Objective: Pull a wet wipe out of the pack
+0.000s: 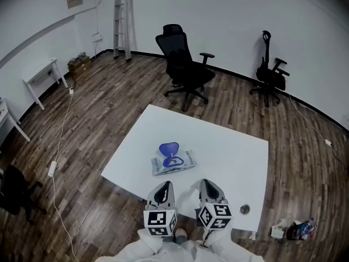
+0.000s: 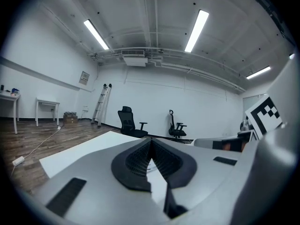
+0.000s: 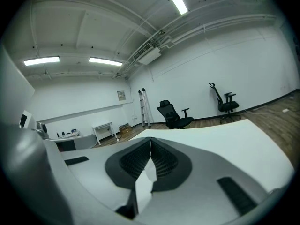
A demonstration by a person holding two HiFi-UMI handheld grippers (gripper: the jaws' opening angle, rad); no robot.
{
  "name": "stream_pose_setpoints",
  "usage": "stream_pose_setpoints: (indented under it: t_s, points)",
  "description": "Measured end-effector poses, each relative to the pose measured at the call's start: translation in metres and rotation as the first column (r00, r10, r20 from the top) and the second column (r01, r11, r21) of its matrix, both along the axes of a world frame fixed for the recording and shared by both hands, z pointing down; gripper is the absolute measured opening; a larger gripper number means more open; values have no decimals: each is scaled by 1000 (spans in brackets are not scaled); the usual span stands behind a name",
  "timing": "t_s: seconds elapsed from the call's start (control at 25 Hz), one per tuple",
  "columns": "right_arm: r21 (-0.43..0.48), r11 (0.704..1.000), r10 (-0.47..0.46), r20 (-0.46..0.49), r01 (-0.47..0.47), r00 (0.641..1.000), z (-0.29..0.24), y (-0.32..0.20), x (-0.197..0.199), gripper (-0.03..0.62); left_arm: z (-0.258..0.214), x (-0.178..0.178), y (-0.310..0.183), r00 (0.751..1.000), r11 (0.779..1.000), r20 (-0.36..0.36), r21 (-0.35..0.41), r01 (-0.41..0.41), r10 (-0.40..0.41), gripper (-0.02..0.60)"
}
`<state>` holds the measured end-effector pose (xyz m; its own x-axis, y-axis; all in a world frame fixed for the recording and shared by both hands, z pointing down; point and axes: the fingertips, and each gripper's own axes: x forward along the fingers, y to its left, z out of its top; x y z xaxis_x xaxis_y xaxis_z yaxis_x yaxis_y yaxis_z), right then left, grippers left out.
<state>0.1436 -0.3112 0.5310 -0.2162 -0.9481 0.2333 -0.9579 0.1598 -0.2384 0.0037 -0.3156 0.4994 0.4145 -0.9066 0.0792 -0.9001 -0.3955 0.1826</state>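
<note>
A person's left gripper [image 1: 165,185] and right gripper [image 1: 207,183] are hovering side by side at the near edge of a white rectangular surface [image 1: 234,152]. Each has its fingers pressed together with nothing between them. The soft blue-and-white plastic wet-wipe pack [image 1: 182,162] is lying flat near the middle of the surface, just beyond the two grippers and touched by neither. Its blue oval flip lid [image 1: 168,148] appears to be standing open. The work looks to be at the approach stage, with no wipe drawn out yet. The next move is likely calling for one gripper to part its fingers and pinch the wipe at the opening, with the other steadying the pack against the pull.
</note>
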Motion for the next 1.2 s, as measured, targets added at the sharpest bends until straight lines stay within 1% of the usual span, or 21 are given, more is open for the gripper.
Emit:
stream_pose_setpoints:
  t_s: [0.32, 0.48, 0.8, 1.2]
  points:
    - [0, 1000, -7, -15, 7, 1000, 0, 3, 6, 9, -3, 4, 3, 1000, 1000, 2, 5, 5, -5, -2]
    - [1, 1000, -12, -29, 12, 1000, 0, 1, 3, 9, -4, -2, 3, 1000, 1000, 9, 8, 17, -17, -2]
    - [16, 999, -39, -23, 39, 999, -5, 0, -8, 9, -5, -7, 5, 1000, 1000, 12, 14, 25, -25, -2]
    - [6, 1000, -30, -9, 30, 1000, -1, 1, -8, 9, -2, -9, 5, 1000, 1000, 4, 5, 28, -28, -2]
